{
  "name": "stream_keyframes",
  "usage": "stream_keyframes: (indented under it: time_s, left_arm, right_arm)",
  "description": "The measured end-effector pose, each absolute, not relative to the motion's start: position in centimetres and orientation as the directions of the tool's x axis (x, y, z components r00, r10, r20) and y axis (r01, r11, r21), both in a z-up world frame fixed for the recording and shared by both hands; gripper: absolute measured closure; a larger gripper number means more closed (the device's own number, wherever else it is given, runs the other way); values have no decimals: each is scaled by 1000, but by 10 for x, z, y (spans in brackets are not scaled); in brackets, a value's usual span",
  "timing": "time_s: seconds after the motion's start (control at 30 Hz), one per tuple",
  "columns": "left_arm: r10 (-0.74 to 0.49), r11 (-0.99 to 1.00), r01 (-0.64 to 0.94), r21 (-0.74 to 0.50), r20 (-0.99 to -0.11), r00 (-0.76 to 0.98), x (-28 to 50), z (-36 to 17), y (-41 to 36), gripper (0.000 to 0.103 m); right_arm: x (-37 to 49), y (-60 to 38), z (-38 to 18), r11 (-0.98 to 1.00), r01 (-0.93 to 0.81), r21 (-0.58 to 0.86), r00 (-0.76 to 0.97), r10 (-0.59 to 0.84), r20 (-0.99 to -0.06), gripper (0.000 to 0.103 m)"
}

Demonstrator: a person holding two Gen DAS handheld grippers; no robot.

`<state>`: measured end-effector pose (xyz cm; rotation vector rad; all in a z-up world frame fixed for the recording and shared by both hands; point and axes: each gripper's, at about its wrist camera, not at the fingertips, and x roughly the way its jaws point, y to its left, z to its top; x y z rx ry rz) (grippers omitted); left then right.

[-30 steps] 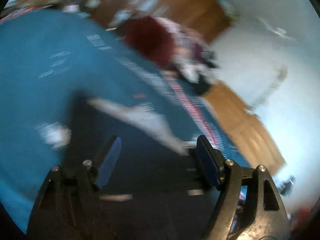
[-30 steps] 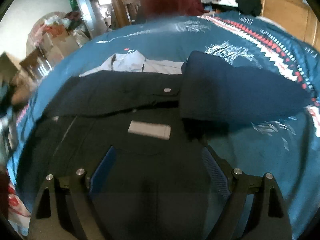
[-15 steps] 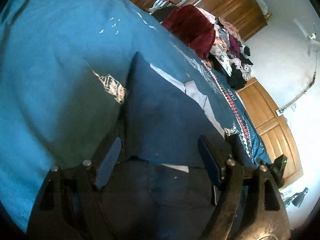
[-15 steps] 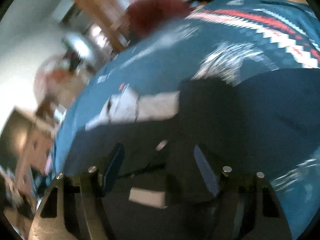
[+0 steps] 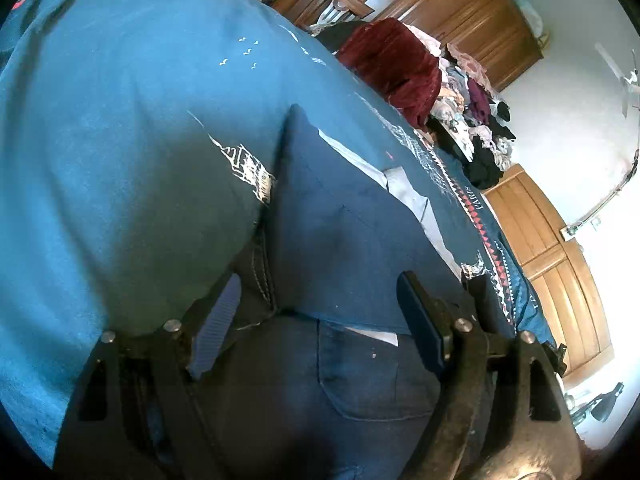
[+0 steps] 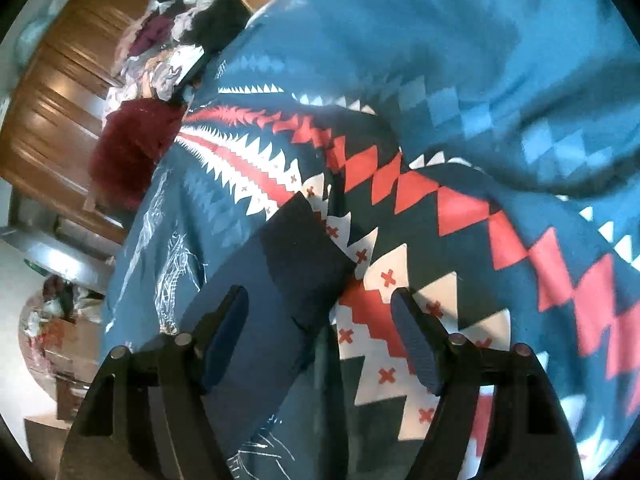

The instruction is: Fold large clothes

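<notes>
Left gripper (image 5: pixel 316 312): released, jaws wide apart, poised just above dark jeans (image 5: pixel 352 380) lying on the teal bedspread (image 5: pixel 120 140), folded navy leg (image 5: pixel 340 232) running ahead toward a maroon cloth heap (image 5: pixel 394 64). Right gripper (image 6: pixel 320 320): likewise spread, holding nothing, over the navy leg's end (image 6: pixel 288 264), which lies across the bedspread's red-and-white zigzag border (image 6: pixel 420 200).
</notes>
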<state>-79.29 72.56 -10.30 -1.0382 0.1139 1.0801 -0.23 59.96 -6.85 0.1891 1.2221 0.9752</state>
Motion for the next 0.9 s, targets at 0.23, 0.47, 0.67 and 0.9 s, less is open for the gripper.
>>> stream_keyframes:
  time_s: [0.23, 0.47, 0.67, 0.9]
  left_arm:
    - [666, 60, -795, -603, -569, 482, -788, -106, 735, 24]
    - [666, 48, -810, -585, -586, 463, -786, -110, 739, 24]
    - [669, 47, -800, -598, -576, 470, -788, -110, 739, 24]
    - [693, 80, -744, -663, -499, 520, -796, -92, 730, 24]
  right_arm:
    - [3, 631, -75, 551, -629, 549, 5, 708, -706, 27]
    - [10, 633, -90, 504, -589, 632, -81, 741, -666, 93]
    - [1, 599, 19, 368, -669, 646, 4, 870, -492, 94]
    - [-138, 662, 170, 61, -852, 520, -159, 916, -369, 94]
